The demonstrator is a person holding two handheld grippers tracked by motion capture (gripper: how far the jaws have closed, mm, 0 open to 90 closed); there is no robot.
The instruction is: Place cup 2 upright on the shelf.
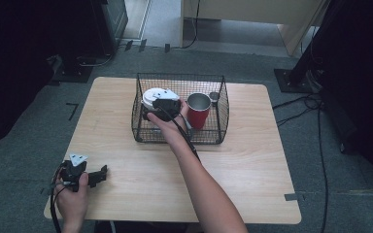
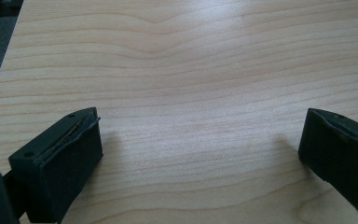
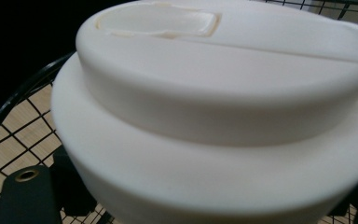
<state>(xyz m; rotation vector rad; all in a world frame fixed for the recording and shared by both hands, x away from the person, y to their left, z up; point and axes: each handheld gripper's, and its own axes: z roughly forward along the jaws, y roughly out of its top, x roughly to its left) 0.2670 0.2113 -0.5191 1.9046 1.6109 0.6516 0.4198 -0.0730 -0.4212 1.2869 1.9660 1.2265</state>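
A black wire basket [image 1: 222, 109] stands at the far middle of the wooden table [image 1: 252, 170]. Inside it a red cup [image 1: 198, 117] with a metal inside stands upright. To the cup's left is a white round lid [image 1: 156, 96]. My right gripper [image 1: 149, 110] reaches into the basket and is shut on this lid [image 3: 205, 116], with one black jaw at each lower side of it in the right gripper view. My left gripper [image 1: 99, 174] rests near the table's front left corner. It [image 2: 200, 140] is open over bare wood, with nothing between its jaws.
A small grey round object [image 1: 214, 96] lies in the basket behind the red cup. Black stands and cables [image 1: 315, 104] sit on the grey floor around the table. A pale cabinet [image 1: 252, 14] stands at the back.
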